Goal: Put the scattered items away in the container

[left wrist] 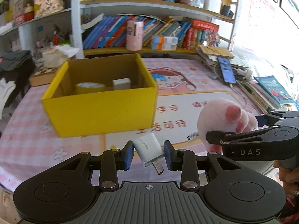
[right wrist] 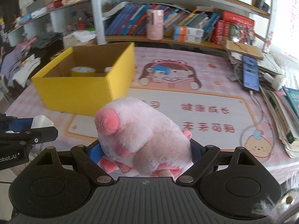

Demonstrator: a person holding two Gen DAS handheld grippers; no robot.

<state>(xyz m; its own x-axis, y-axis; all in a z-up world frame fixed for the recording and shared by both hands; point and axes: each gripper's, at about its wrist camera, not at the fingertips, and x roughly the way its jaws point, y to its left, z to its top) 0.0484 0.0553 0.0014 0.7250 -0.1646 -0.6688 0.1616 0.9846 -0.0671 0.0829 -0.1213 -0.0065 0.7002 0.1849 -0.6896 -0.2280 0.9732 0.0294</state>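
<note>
Nearest the lens, the left gripper is clamped on a white plug adapter, its prongs angled back toward the camera. The right gripper has its jaws set wide around a pink plush pig, snout up and to the left. Both loads hang above the pink table mat. The yellow box lies ahead and to the left of both, its open top already holding a tape roll. The left hand looks nearer, so its adapter likely goes in first.
</note>
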